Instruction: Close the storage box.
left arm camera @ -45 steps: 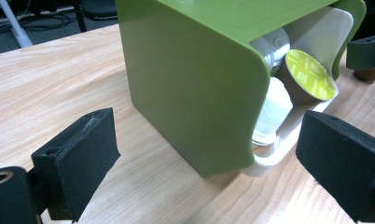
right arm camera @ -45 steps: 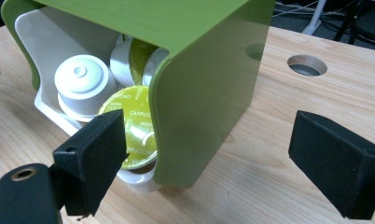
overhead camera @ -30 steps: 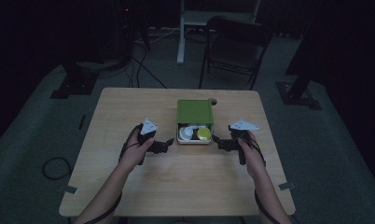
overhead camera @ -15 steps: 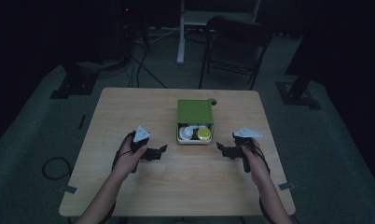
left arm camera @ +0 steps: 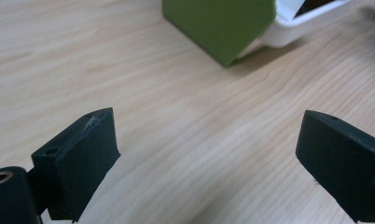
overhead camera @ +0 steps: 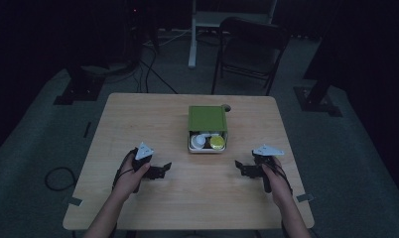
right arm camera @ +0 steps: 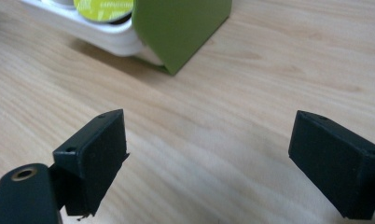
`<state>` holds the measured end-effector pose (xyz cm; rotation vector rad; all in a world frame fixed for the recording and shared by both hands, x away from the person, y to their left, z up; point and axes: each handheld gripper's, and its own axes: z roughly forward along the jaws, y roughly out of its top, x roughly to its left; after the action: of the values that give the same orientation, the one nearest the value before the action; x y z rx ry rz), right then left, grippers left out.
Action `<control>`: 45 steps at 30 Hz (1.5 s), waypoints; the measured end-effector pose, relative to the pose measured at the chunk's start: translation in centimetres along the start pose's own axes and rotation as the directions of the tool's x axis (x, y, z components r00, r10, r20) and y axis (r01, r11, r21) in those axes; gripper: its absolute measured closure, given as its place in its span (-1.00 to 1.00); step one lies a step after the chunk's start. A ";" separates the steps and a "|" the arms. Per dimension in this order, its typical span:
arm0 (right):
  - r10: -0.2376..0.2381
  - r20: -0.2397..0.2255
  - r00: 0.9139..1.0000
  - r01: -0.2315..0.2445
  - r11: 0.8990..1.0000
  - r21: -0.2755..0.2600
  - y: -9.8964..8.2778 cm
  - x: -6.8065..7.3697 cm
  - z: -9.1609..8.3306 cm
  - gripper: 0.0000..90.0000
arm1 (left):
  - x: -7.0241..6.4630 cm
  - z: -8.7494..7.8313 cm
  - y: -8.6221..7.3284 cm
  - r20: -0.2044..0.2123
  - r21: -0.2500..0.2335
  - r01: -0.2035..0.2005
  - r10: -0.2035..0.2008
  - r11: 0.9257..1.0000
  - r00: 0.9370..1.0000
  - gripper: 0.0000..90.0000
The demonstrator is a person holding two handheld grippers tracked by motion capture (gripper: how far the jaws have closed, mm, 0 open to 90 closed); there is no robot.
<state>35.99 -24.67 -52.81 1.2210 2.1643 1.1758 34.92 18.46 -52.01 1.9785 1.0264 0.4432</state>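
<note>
The green box (overhead camera: 207, 119) is sitting near the middle of the counter (overhead camera: 138, 114), with its white tray (overhead camera: 207, 147) sliding out toward me. Inside the tray a yellow-lidded capsule (overhead camera: 217, 143) is lying at the right and a white capsule (overhead camera: 199, 141) at the left. I am judging the tray to be drawn out so that the capsules can be reached from my side.

I am holding the left gripper (overhead camera: 163, 170) low over the counter, ahead-left of the tray and apart from it; its fingers (left arm camera: 80, 156) are standing wide apart and gripping nothing. In the left gripper view the box corner (left arm camera: 223, 28) is showing beyond them, with bare wood between.

I am holding the right gripper (overhead camera: 239, 167) likewise, off the tray's right front corner, fingers (right arm camera: 94, 151) spread wide and empty. In the right gripper view the yellow lid (right arm camera: 104, 7) is lying ahead and to the left.

Both grippers are flanking the tray, neither touching it; I am reading this as a ready stance.
</note>
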 end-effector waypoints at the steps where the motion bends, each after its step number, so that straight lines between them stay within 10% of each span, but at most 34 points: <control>1: 0.003 -0.001 1.000 -0.003 1.000 0.002 -0.2 0.0 -0.1 -0.76 | 0.1 -0.2 -0.3 -0.010 0.005 0.008 -0.008 1.000 1.000 -0.87; 27: 0.045 0.055 0.997 -0.047 0.998 0.037 -5.0 -1.3 -4.6 -0.76 | 2.2 -4.1 -4.8 -0.099 0.063 0.079 -0.072 0.995 0.992 -0.87; 45: 0.149 0.187 0.971 -0.169 0.981 0.097 -7.3 -3.9 -7.0 -0.73 | 5.2 -7.7 -7.3 -0.255 0.107 0.175 -0.144 0.979 0.956 -0.87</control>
<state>29.76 -33.25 -55.03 1.5121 2.0540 0.9730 29.60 28.84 -53.83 1.9669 1.3919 0.5556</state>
